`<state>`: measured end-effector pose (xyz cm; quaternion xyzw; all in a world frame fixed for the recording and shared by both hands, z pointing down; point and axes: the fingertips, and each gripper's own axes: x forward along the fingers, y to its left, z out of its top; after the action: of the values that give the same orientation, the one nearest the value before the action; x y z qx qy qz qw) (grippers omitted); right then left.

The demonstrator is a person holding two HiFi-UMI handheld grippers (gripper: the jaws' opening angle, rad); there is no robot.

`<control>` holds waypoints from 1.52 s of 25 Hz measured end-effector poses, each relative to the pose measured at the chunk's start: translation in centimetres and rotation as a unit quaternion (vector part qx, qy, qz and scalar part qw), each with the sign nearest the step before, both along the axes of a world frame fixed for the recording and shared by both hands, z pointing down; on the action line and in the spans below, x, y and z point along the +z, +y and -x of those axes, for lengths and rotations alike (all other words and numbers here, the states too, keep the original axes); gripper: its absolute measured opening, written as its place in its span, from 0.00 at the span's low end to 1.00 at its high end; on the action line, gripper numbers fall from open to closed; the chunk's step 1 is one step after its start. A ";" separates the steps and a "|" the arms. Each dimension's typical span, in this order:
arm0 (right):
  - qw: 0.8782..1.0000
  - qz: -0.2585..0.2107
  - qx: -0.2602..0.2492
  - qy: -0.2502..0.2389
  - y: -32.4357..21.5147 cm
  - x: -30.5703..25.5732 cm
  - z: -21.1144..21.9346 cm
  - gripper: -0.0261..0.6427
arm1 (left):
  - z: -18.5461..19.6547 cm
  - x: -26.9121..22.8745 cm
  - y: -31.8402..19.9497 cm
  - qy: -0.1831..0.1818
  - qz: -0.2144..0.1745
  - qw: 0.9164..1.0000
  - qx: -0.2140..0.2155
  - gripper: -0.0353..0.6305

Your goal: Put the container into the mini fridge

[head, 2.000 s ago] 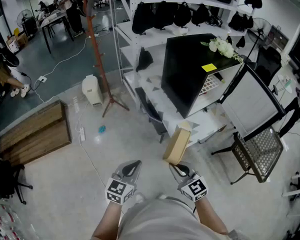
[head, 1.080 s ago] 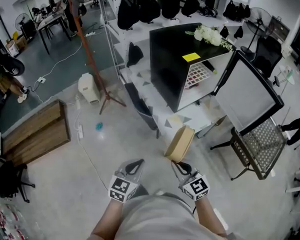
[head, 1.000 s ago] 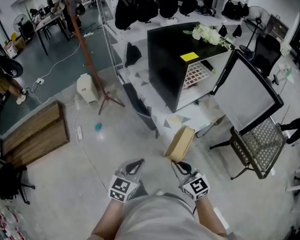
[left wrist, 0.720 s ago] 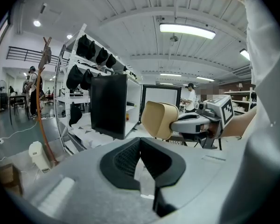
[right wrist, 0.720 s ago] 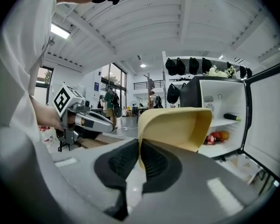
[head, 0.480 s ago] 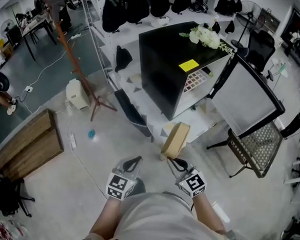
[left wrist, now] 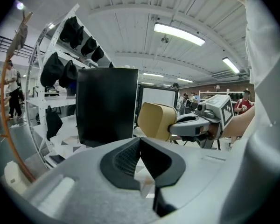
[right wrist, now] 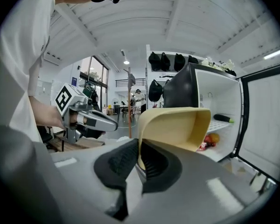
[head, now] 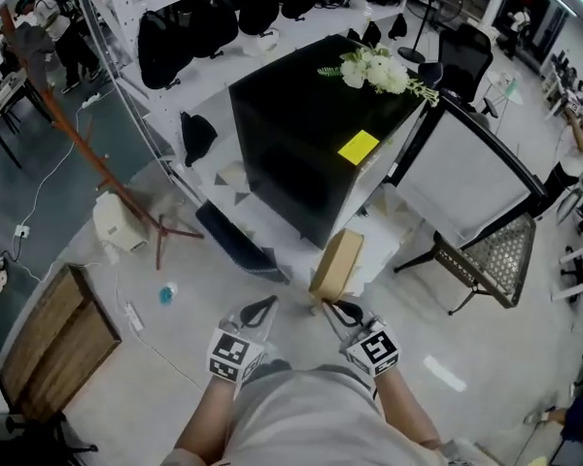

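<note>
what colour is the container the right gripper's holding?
Tan, a pale yellowish beige. The container shows best in the right gripper view.

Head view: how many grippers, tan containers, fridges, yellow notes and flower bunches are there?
Grippers: 2 (left gripper, right gripper)
Tan container: 1
Black mini fridge: 1
Yellow note: 1
Bunch of white flowers: 1
Total: 6
</note>
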<state>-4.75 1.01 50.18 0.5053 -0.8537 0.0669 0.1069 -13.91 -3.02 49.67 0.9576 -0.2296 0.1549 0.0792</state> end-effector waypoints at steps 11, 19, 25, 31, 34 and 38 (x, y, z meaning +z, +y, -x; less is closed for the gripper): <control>0.992 0.012 0.127 0.006 -2.7 0.8 -2.5 0.07 | -3.2 0.8 -4.5 0.005 0.008 0.991 0.131 0.07; 0.985 0.026 0.170 0.025 -2.8 1.2 -6.6 0.07 | -6.2 1.4 -5.1 0.003 0.018 0.985 0.173 0.07; 0.986 0.026 0.164 0.026 -4.2 1.4 -10.7 0.07 | -8.8 1.7 -5.6 -0.009 0.019 0.986 0.166 0.07; 0.992 0.030 0.117 0.037 -6.7 1.7 -14.1 0.07 | -11.3 1.7 -6.6 -0.018 0.025 0.991 0.129 0.07; 0.994 0.029 0.094 0.041 -8.3 1.8 -15.6 0.07 | -12.4 1.8 -7.2 -0.024 0.022 0.994 0.106 0.07; 0.997 0.018 0.053 0.061 -10.5 1.4 -17.0 0.07 | -13.4 1.9 -7.9 -0.029 0.026 0.997 0.071 0.07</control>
<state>12.28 -9.53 51.54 0.5510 -0.8162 0.0567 0.1642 -0.48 -10.94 51.53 0.9641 -0.1591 0.1942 0.0860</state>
